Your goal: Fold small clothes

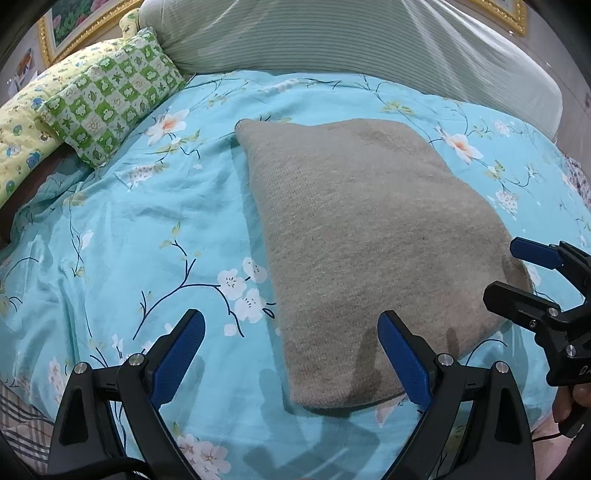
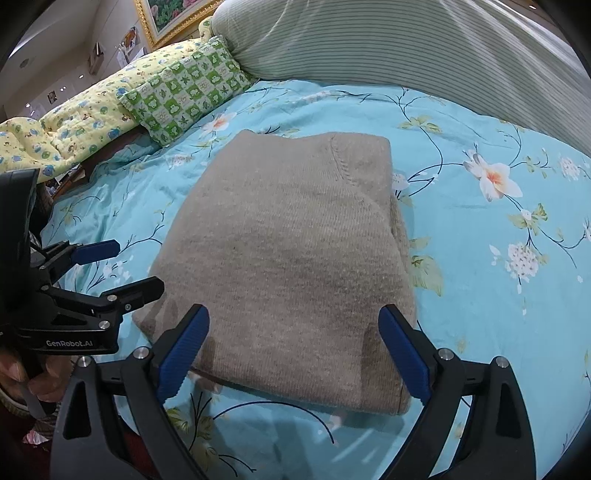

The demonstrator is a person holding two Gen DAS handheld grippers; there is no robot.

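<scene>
A beige knitted sweater (image 1: 373, 236) lies folded into a thick rectangle on the turquoise floral bedsheet (image 1: 155, 229); the right wrist view shows the same sweater (image 2: 288, 258) with a seam near its far edge. My left gripper (image 1: 291, 347) hovers open over the sweater's near left corner, nothing between its blue pads. My right gripper (image 2: 295, 343) is open above the sweater's near edge, holding nothing. Each gripper shows in the other's view: the right gripper (image 1: 517, 269) at the sweater's right side, the left gripper (image 2: 129, 266) at its left side, both open.
A green checked pillow (image 1: 114, 92) and a yellow printed quilt (image 1: 22, 122) lie at the far left. A large striped grey-green bolster (image 1: 351, 40) runs along the back. Gold picture frames (image 2: 166, 18) hang behind. A hand (image 2: 22, 373) holds the left gripper's handle.
</scene>
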